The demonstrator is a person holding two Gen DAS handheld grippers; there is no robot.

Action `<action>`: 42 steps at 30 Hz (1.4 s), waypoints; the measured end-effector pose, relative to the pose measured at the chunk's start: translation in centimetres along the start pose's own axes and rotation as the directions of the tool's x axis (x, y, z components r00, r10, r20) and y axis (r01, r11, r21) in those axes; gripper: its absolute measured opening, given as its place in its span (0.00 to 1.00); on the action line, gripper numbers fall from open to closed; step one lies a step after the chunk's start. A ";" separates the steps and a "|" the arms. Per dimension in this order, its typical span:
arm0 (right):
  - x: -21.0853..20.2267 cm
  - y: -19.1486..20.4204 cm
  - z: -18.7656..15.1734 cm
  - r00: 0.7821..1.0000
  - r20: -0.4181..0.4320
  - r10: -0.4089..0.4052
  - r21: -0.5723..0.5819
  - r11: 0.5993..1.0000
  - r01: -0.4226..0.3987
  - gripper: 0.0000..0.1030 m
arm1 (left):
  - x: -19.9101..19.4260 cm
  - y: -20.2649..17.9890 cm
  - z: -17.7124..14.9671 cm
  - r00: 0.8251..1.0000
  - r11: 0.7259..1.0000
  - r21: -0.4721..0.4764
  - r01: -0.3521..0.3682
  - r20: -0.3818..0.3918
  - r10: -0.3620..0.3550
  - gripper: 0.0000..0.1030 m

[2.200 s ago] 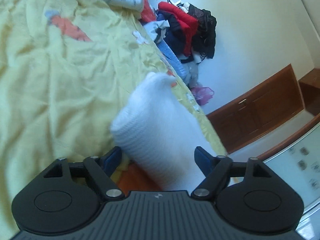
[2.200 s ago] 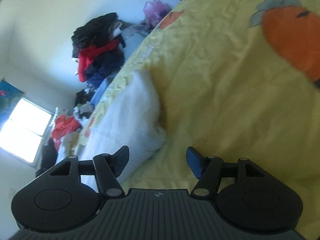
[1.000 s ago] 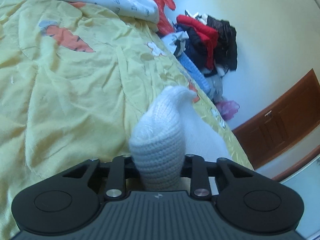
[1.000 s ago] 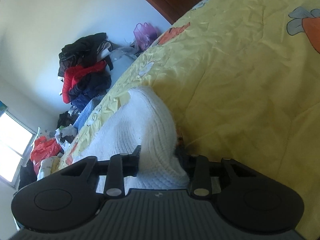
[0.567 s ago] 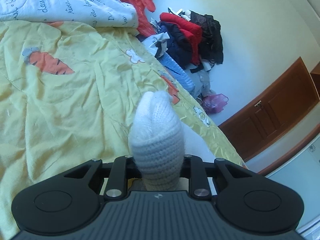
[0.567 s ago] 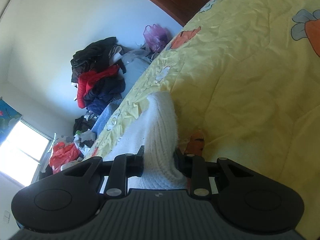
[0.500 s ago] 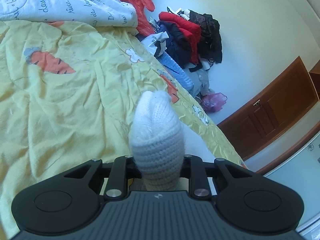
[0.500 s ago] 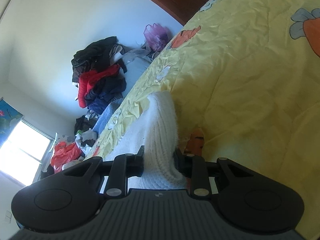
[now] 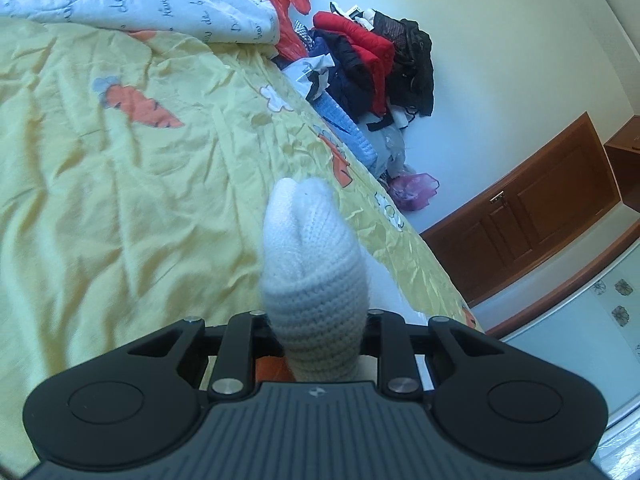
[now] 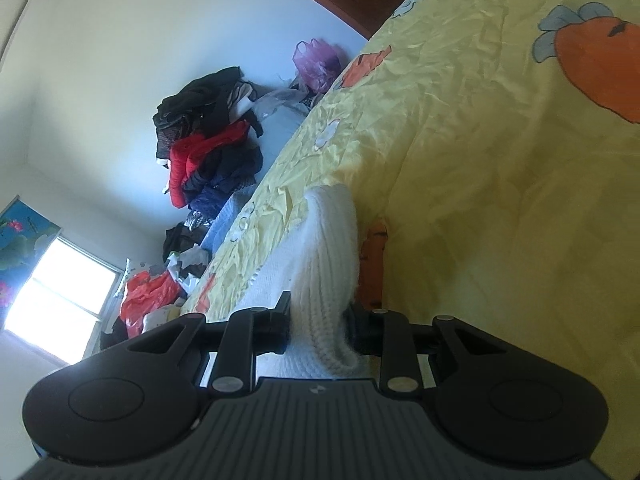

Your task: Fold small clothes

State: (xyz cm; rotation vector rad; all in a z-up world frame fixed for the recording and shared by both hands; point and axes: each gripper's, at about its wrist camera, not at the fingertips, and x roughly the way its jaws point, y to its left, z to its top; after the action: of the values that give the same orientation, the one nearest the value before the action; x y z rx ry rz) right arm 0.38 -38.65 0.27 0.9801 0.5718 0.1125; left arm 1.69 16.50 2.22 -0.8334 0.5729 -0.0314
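Left wrist: clothes pile [image 9: 372, 68] beyond yellow bedspread [image 9: 120, 184]

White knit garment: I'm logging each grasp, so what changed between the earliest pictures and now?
Both grippers went from open, straddling the white knit garment, to clamped on it: the left gripper and the right gripper each pinch a bunched edge and have lifted it off the yellow bedspread. The clothes pile by the wall is unchanged.
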 end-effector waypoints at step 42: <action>-13.3 -3.0 -3.2 0.997 0.017 -0.076 -0.064 0.995 0.077 0.47 | -13.1 4.2 -1.8 0.992 0.994 0.108 -0.030 -0.122 0.043 0.40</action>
State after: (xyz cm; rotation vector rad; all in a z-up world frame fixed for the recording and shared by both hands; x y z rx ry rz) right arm -13.00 -42.44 1.88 0.8943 0.5880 0.0557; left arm -11.12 21.32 4.37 -0.7205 0.6978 -0.0799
